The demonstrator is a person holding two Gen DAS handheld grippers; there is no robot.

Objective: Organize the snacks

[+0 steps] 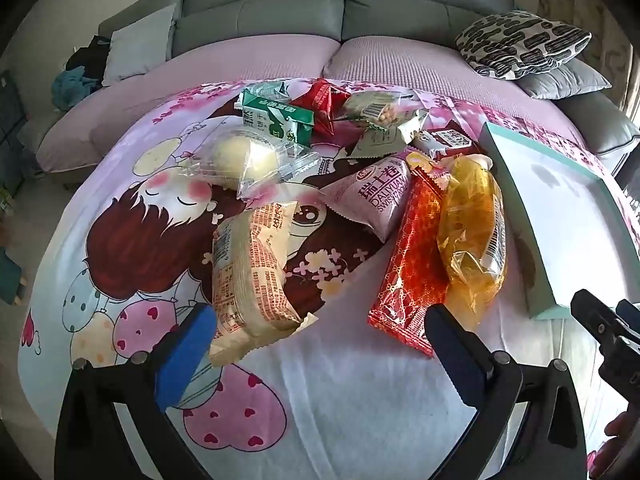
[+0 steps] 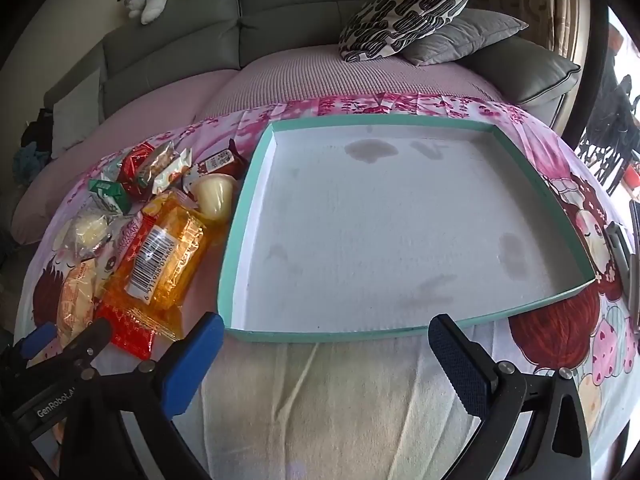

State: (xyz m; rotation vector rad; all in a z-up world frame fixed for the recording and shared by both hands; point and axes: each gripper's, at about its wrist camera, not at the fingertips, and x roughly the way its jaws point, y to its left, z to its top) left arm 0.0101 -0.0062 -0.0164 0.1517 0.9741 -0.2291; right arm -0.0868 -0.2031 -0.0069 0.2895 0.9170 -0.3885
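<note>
Behind everything sat a grey sofa (image 1: 280, 12) with a black-and-white pillow (image 2: 408, 12), and in front of it a bench covered by a pink cartoon cloth (image 1: 132, 240).

On the cloth lay a pile of snacks. A cream packet (image 1: 252, 276) lay nearest, just past the left tool's blue pad. A red packet (image 1: 416, 264) and a yellow see-through packet (image 1: 472, 228) lay side by side and touching. A pink roll packet (image 1: 376, 200), a clear pack with a pale bun (image 1: 248, 160), and a green carton (image 1: 280, 120) lay further back.

Just beside the pile sat a shallow teal tray (image 2: 240, 216), with nothing in it yet.

The left tool (image 1: 320, 344) hung over the near snacks, open wide, holding nothing. The right tool (image 2: 328, 348) hung at the tray's near edge, also open wide and holding nothing.

It looked like the very start. A good first move would be for the left tool to take the cream packet across its narrow middle, squeeze softly so the food inside is not squashed, then set it flat in a tray corner, so the rest can fit in rows.
</note>
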